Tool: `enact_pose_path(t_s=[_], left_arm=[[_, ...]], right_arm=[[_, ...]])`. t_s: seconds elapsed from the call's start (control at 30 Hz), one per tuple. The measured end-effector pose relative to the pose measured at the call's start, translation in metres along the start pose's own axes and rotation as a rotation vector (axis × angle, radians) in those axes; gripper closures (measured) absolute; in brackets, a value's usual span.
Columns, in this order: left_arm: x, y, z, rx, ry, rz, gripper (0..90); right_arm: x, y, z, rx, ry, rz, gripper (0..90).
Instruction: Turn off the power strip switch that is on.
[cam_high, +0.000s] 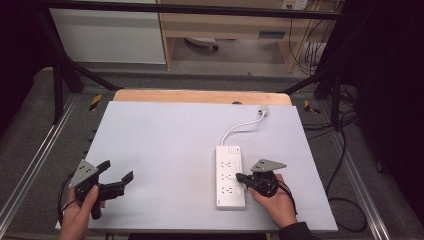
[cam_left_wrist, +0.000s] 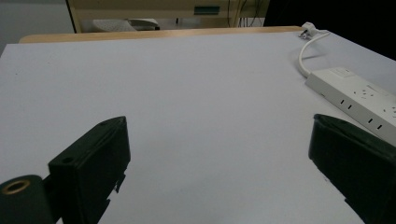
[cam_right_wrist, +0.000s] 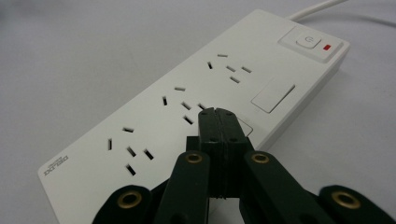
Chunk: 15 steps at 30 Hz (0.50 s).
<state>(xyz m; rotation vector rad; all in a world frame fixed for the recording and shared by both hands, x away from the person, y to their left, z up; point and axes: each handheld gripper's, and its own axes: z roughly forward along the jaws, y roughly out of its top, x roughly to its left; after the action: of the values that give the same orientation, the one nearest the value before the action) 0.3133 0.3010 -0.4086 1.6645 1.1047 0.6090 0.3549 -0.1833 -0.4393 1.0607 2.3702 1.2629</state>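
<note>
The right tool (cam_high: 240, 177) has its two black jaws pressed together, with nothing between them. In the right gripper view the joined tips (cam_right_wrist: 218, 122) lie over the top face of a white power strip (cam_right_wrist: 196, 107), near its middle group of socket holes; whether they touch the plastic I cannot tell. The same view gives details that the high view is too small to show: a power button with a small red light (cam_right_wrist: 327, 46) at the far end of the strip, a blank white rectangle beside the sockets, and a grey brand mark at the near end.

In the high view the power strip (cam_high: 230, 176) lies on the right part of the pale tabletop (cam_high: 165, 145), its length running from near to far. Its white cable (cam_high: 242, 125) curves from the far end to a plug (cam_high: 263, 110) close to the far edge.

The left tool (cam_high: 117, 177) is at the near left, well apart from the strip, held in the person's left hand (cam_high: 80, 212). Its jaws are spread wide over bare tabletop. The left gripper view shows the strip (cam_left_wrist: 359, 100) at the right.
</note>
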Motion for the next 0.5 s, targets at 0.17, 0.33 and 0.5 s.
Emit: enact_pose_path(t_s=[0.17,0.33,0.5], left_arm=[[-0.0001,0.0000,0.0000,0.000,0.000,0.000,5.5],[-0.0001,0.0000,-0.0003,0.003,0.000,0.003,5.5],[-0.0003,0.0000,-0.0003,0.003,0.000,0.003,5.5]], right_arm=[[0.0000,-0.0002,-0.0001,0.000,0.001,0.004,90.0],[0.0003,-0.0005,-0.0003,0.000,0.001,0.007,90.0],[0.0003,-0.0007,-0.0004,-0.001,0.002,0.009,90.0]])
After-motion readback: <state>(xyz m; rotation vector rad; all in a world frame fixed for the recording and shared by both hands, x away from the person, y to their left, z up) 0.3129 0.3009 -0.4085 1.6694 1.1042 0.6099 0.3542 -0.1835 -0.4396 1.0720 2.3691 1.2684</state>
